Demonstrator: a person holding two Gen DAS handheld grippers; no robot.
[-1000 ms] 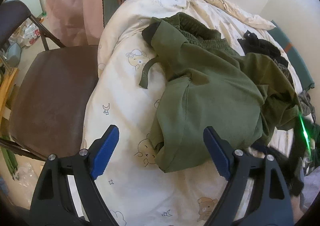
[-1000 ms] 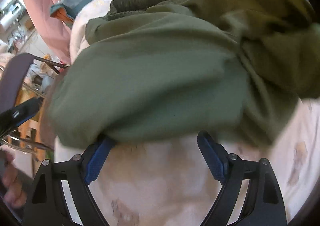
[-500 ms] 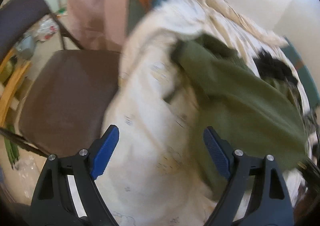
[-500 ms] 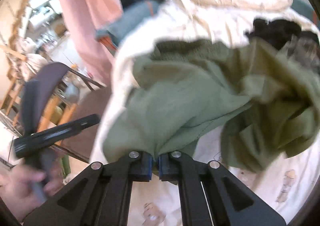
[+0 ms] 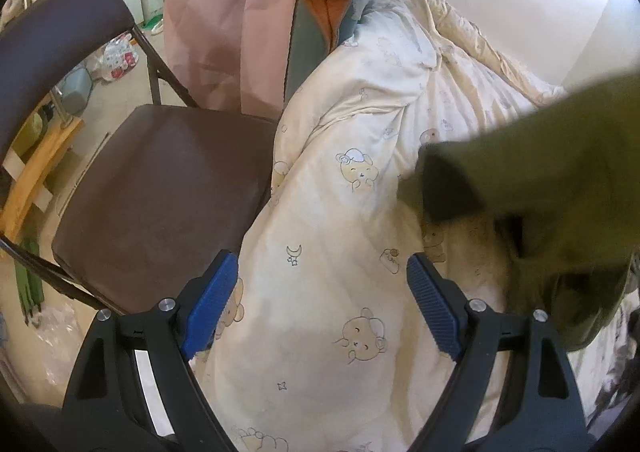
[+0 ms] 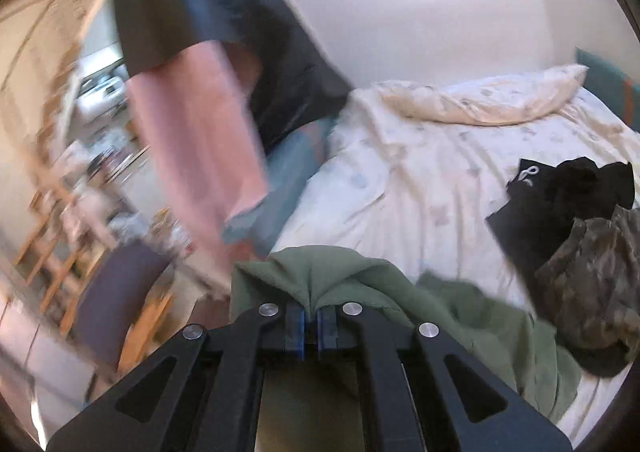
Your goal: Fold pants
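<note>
The olive green pants (image 6: 400, 304) hang from my right gripper (image 6: 311, 326), whose blue pads are shut on a pinched fold of the cloth, high above the bed. In the left wrist view the same green pants (image 5: 552, 180) hang blurred at the right, lifted off the cream bear-print duvet (image 5: 344, 236). My left gripper (image 5: 320, 300) stands open over the duvet's near edge, with nothing between its blue pads, left of the hanging cloth.
A brown folding chair (image 5: 160, 188) stands against the bed's left side. A pink curtain (image 5: 224, 12) and a teal cushion (image 5: 320, 28) are behind it. A black garment (image 6: 560, 196) and a camouflage one (image 6: 592, 284) lie on the bed at the right.
My right gripper shut on the green pants and rose sharply, pulling them up off the duvet. The left gripper drifted slightly and stays open; the pants left the space before it.
</note>
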